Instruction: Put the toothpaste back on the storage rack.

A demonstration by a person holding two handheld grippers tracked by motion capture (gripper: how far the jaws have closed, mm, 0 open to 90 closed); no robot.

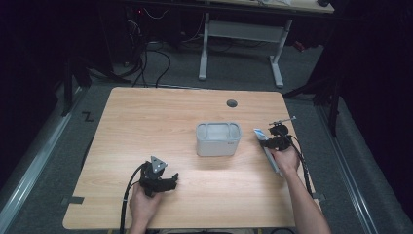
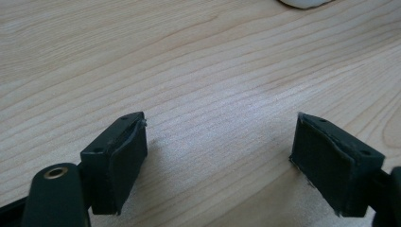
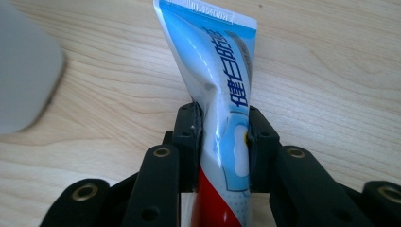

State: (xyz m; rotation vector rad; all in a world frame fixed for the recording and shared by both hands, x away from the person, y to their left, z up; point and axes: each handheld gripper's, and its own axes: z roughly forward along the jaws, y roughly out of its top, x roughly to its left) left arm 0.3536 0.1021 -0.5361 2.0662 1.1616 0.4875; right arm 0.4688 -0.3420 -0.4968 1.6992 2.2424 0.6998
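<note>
A blue, white and red toothpaste tube (image 3: 213,71) lies on the wooden table, its crimped end pointing away from me. My right gripper (image 3: 221,127) is shut on its middle, and both pads dent the tube's sides. From above, that tube (image 1: 260,134) lies at the table's right side with the right gripper (image 1: 272,142) over it, held by a hand. My left gripper (image 1: 168,181) rests near the front left. Its jaws (image 2: 220,156) stand wide open over bare wood, with nothing between them.
A grey rectangular bin (image 1: 217,146) stands at the table's middle, just left of the tube, and appears blurred in the right gripper view (image 3: 23,71). A cable hole (image 1: 232,103) sits near the far edge. The table's right edge (image 1: 297,146) is close to the right hand.
</note>
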